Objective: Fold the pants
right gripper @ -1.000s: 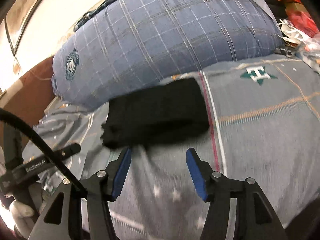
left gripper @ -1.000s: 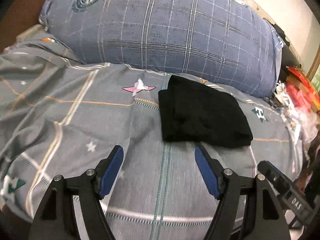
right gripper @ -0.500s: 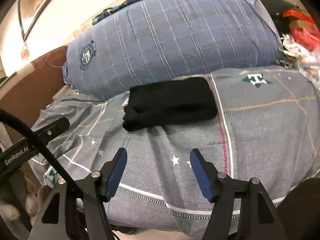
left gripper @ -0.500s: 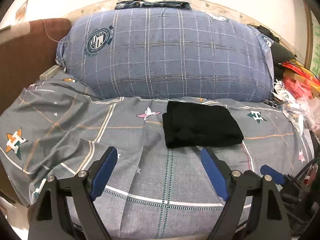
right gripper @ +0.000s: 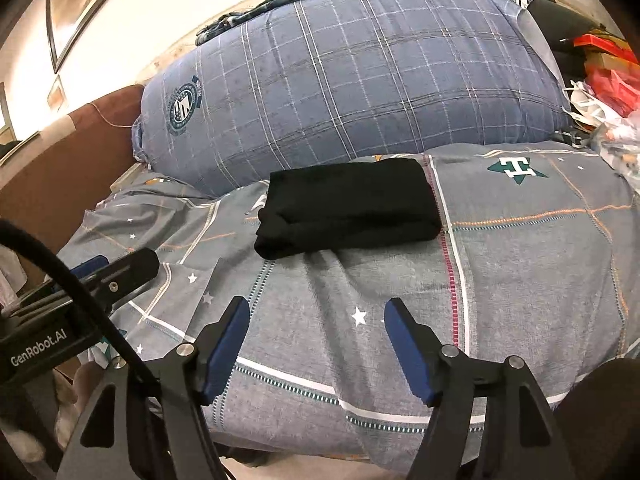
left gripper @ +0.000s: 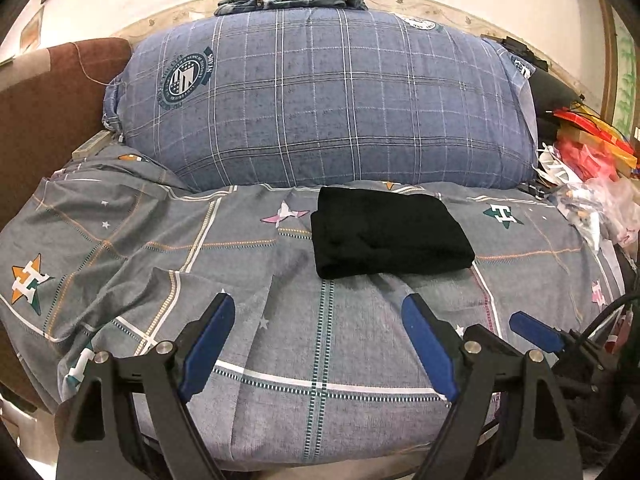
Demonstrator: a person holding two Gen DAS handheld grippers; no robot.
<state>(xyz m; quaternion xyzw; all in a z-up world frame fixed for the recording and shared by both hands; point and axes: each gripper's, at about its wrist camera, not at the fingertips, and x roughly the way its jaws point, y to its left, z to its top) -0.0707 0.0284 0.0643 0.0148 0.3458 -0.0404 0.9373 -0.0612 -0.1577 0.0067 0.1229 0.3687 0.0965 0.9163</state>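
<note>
Since the black pants (left gripper: 390, 236) already lie as a compact folded rectangle on the grey bed sheet (left gripper: 320, 340), at frame centre just below the blue plaid pillow (left gripper: 320, 96), the folding looks finished. Both the left gripper (left gripper: 318, 342) and right gripper (right gripper: 316, 344) sit empty at the bottom, fingers released, the right's jaws opening further; nothing obvious remains.

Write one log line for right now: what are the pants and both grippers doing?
pants: folded, on bed sheet | left gripper: open, empty | right gripper: jaws opening, empty
</note>
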